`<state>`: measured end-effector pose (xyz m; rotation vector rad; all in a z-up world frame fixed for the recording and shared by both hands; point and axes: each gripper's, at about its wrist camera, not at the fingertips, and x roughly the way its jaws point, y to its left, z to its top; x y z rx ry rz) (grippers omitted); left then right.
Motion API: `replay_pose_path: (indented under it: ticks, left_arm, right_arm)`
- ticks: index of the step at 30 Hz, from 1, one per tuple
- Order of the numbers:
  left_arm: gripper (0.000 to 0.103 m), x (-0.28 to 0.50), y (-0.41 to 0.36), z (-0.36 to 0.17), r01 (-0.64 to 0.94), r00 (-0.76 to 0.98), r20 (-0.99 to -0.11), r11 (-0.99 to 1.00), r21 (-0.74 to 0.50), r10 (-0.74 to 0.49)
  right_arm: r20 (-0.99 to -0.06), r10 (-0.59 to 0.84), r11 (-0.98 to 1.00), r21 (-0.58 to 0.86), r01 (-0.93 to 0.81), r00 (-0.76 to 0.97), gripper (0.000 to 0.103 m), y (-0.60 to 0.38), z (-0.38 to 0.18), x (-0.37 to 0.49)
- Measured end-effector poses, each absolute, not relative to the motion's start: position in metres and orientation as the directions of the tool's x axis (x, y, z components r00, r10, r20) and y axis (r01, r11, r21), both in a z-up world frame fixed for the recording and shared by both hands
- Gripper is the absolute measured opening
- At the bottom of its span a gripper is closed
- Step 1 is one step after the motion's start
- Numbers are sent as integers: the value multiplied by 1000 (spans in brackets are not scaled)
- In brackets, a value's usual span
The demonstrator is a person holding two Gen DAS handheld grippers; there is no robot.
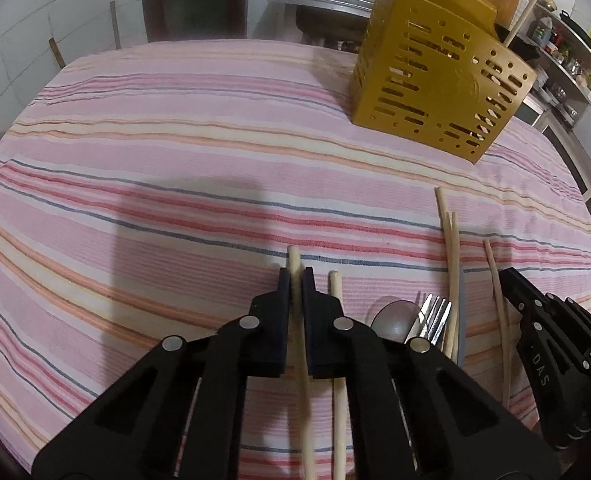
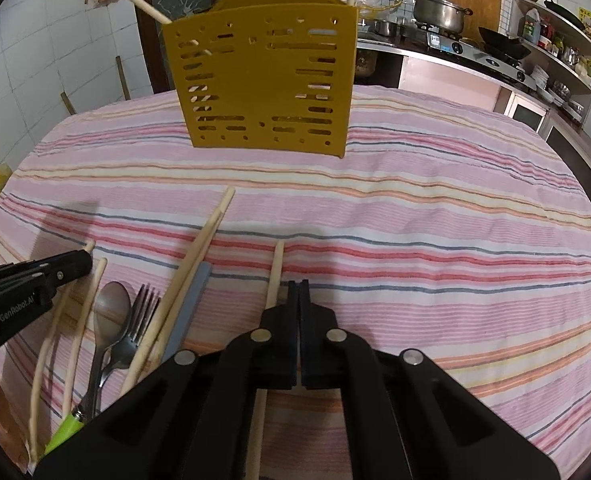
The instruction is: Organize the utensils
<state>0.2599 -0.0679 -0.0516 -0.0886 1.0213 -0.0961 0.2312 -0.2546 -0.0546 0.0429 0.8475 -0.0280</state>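
Note:
My left gripper [image 1: 295,276] is shut on a pale wooden chopstick [image 1: 294,258] that lies on the striped cloth, its tip poking past the fingers. A second chopstick [image 1: 335,292] lies just right of it. My right gripper [image 2: 298,286] is shut with nothing between its jaws; a chopstick [image 2: 276,268] lies along its left finger and runs under it. Between the grippers lie a spoon [image 2: 111,308], a fork [image 2: 143,308], a pair of chopsticks [image 2: 201,246] and a grey-blue flat piece [image 2: 191,304]. The gold slotted utensil holder [image 2: 263,80] stands further back with chopsticks [image 2: 143,4] in it.
The striped tablecloth [image 2: 415,220] covers the table, with bare cloth to the right and between the utensils and the holder. Behind the table at the right runs a kitchen counter with a pot [image 2: 439,12], a wok [image 2: 503,46] and shelves. A tiled wall is at the left.

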Motion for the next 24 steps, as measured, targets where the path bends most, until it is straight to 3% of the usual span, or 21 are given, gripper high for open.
replay_pose_path:
  ticks: [16, 20, 22, 23, 24]
  left_arm:
    - [4, 254, -51, -28, 68, 592, -792, 989, -134, -148]
    - [4, 256, -43, -26, 62, 600, -787, 989, -133, -143]
    - [4, 259, -39, -30, 59, 594, -792, 990, -131, -140]
    - [4, 261, -38, -32, 56, 589, -796, 990, -131, -139]
    - [4, 262, -38, -34, 57, 585, -799, 990, -128, -137]
  right_arm:
    - [-714, 28, 997, 67, 29, 700, 1, -259, -36, 226]
    - [-702, -25, 999, 8, 43, 712, 3, -250, -39, 227]
    - [-711, -24, 999, 11, 45, 703, 24, -249, -41, 230]
    - [-715, -26, 998, 15, 53, 698, 50, -249, -43, 231]
    - [-712, -29, 998, 16, 58, 701, 55, -249, -44, 231]
